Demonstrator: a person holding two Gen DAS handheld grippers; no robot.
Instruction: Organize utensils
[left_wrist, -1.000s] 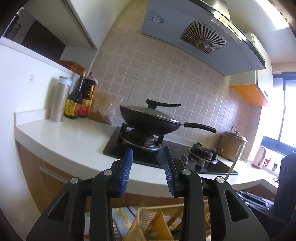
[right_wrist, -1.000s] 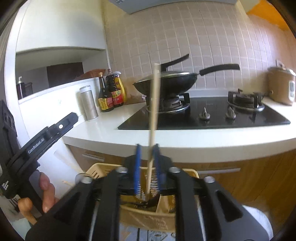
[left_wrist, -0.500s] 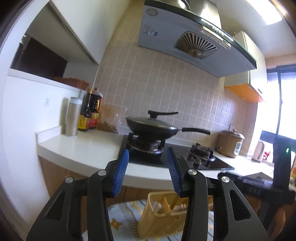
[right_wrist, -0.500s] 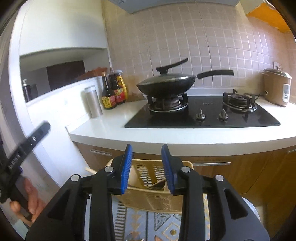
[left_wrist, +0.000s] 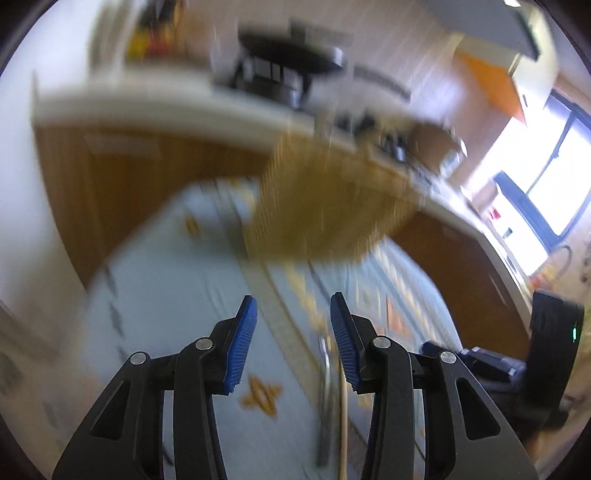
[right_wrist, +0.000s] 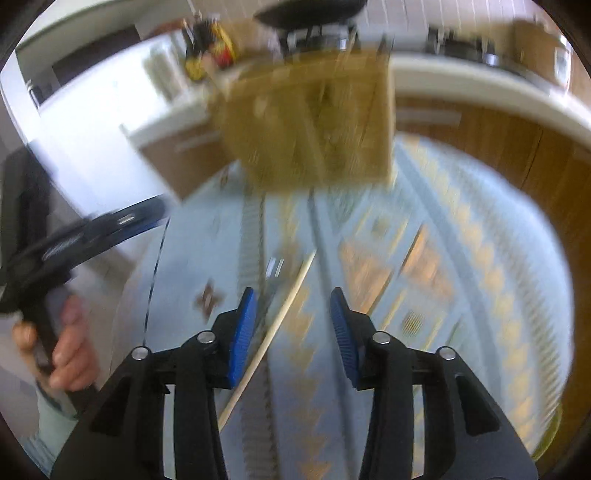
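Jaws on both tools tilted downward over a round bench (right_wrist: 517, 295) covered in a pale blue patterned cloth (left_wrist: 166, 295). Right gripper (right_wrist: 291, 328): blue pads apart and opening, nothing pressed between them. A thin wooden chopstick (right_wrist: 284, 317) lies flat on the cloth, running diagonally under the left-hand pad and out toward the bench centre; just beside it lies a dark metal utensil (right_wrist: 271, 273), too blurred to identify. Left gripper (left_wrist: 293, 336): pads parted to a moderate gap, empty. Below and slightly right of that gap, the same kind of pale stick (left_wrist: 343, 424) and a grey metal handle (left_wrist: 325, 387) lie side by side on the cloth.

In the right wrist view the person's left hand (right_wrist: 70, 350) is wrapped around the black handle of the other tool at the left edge, fingers curled, tool body angled up and to the right.

Farther out, the yellow utensil basket (right_wrist: 310, 122) stands on the far part of the bench, heavily motion-blurred; its contents are unreadable. Beyond it, a white kitchen counter (left_wrist: 147, 99) with a dark wok (left_wrist: 291, 55) on the stove.
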